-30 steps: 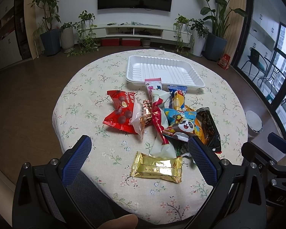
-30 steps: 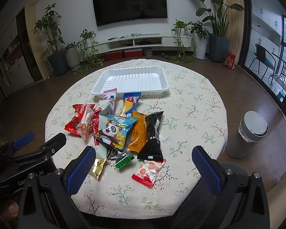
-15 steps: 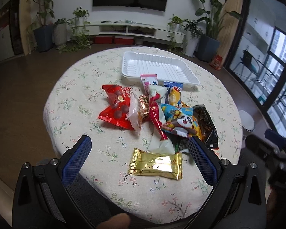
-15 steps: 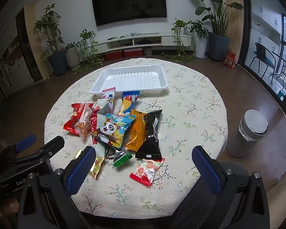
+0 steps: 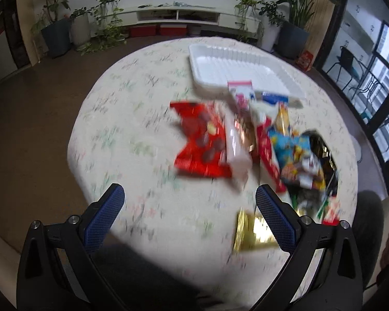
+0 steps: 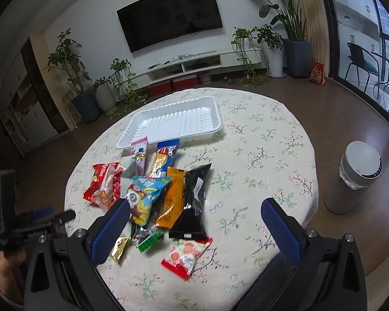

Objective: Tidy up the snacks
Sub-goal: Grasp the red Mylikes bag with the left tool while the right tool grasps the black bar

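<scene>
A pile of snack packets lies on a round table with a floral cloth (image 6: 259, 140): a red bag (image 5: 201, 142), a blue panda bag (image 6: 145, 197), an orange packet (image 6: 172, 197), a black packet (image 6: 193, 204), a gold bar (image 5: 249, 233) and a small red-and-white packet (image 6: 186, 255). An empty white tray (image 6: 176, 121) (image 5: 236, 67) sits behind the pile. My left gripper (image 5: 189, 204) is open over the table's near left, blurred by motion. My right gripper (image 6: 194, 220) hangs open above the near end of the pile. Neither holds anything.
A white bin (image 6: 355, 178) stands on the floor right of the table. A small green packet (image 6: 150, 241) lies near the gold bar. The left gripper's body (image 6: 31, 228) shows at the left edge of the right wrist view. A dark chair back is below both grippers.
The left gripper has swung left and closer to the table, so the pile now sits to its right and the view is blurred. The right gripper has crept slightly forward over the pile.
</scene>
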A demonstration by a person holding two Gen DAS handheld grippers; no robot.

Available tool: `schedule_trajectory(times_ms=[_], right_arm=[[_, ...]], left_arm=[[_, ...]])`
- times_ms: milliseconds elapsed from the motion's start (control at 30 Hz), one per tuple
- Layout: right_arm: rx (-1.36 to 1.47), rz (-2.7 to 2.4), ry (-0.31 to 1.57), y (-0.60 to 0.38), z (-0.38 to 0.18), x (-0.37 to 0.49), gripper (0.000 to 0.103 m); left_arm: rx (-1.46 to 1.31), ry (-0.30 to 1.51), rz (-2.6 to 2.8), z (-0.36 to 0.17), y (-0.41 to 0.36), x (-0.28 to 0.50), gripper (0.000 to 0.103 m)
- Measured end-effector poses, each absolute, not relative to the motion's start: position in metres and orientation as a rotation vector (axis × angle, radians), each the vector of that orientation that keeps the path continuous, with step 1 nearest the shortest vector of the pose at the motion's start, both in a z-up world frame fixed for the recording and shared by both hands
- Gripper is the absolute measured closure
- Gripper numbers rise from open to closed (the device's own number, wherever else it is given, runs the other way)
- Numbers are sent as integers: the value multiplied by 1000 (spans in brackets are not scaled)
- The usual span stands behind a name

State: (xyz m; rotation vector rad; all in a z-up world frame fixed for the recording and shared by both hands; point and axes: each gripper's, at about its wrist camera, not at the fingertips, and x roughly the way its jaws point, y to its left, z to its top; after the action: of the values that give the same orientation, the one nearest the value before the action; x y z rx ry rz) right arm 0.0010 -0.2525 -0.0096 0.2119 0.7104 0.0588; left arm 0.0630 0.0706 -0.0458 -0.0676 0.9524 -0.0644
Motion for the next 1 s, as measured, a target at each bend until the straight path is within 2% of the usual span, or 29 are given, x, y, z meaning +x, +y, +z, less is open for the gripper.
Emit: schedule_trajectory(times_ms=[200, 500, 733, 800, 867, 900, 933, 1000], right_arm=[[242, 66, 807, -261, -24, 27, 0], [185, 62, 870, -254, -44, 47, 6], [135, 112, 925, -244, -51, 64, 21], [134, 117, 936, -243, -54, 65, 22], [139, 119, 945, -243, -56, 67, 23], [139, 116, 949, -244, -57, 68, 23], [138, 111, 954, -244, -58, 69, 23], [146, 109, 968, -245, -61, 71, 23]], left_arm=[[-49, 1029, -109, -42, 67, 125, 0], [26, 1145, -67, -82, 65, 182, 1], [100, 1134, -63, -87, 62, 197, 1], [119, 1149, -53, -90, 62, 199, 7], [125, 1169, -52, -97, 67, 203, 45], [113, 1184, -62, -101, 70, 205, 53], [106, 1192, -65, -104, 72, 205, 56], [103, 1198, -70, -108, 76, 208, 57]])
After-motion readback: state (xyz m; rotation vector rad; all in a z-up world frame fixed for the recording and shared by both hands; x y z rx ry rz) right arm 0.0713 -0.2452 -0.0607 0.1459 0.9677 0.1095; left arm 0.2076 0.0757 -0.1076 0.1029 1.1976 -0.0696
